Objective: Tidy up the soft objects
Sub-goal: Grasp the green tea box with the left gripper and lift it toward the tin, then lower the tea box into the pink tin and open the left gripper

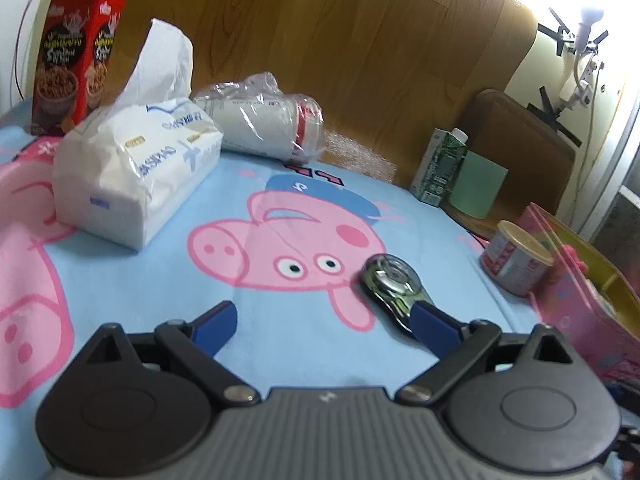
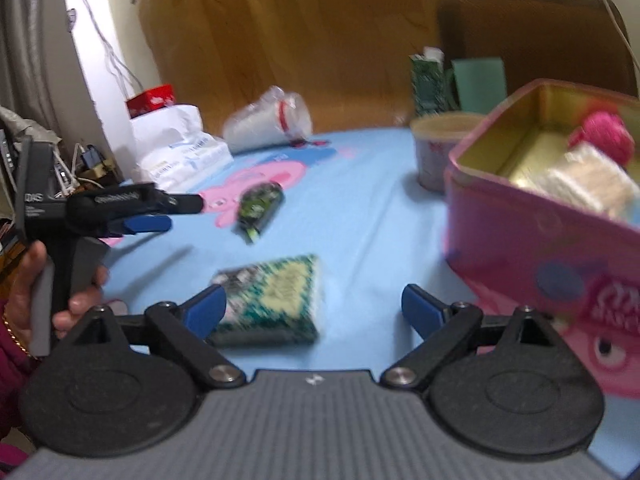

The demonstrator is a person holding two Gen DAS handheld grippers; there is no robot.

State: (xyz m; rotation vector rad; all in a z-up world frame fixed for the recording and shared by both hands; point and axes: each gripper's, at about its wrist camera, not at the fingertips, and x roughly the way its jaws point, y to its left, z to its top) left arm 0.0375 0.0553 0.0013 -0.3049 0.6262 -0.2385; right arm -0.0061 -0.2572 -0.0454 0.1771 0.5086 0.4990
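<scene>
My left gripper point(image 1: 324, 322) is open and empty over the blue pig-print cloth point(image 1: 280, 200); a shiny green wrapped item point(image 1: 390, 280) lies just ahead of its right finger. My right gripper point(image 2: 314, 306) is open and empty, with a green-and-yellow sponge point(image 2: 272, 300) lying on the cloth just ahead of its left finger. A pink tin box point(image 2: 540, 240) stands at the right; it holds a pink yarn ball point(image 2: 608, 136) and a pale sponge point(image 2: 588, 180). The left gripper also shows in the right wrist view point(image 2: 160, 212), held in a hand.
A white tissue pack point(image 1: 136, 168), a red cereal box point(image 1: 76, 52) and a bagged stack of cups point(image 1: 264, 124) stand at the far left. A small round tin point(image 1: 516, 258), a green carton point(image 1: 440, 164) and a wooden wall point(image 1: 320, 40) lie beyond.
</scene>
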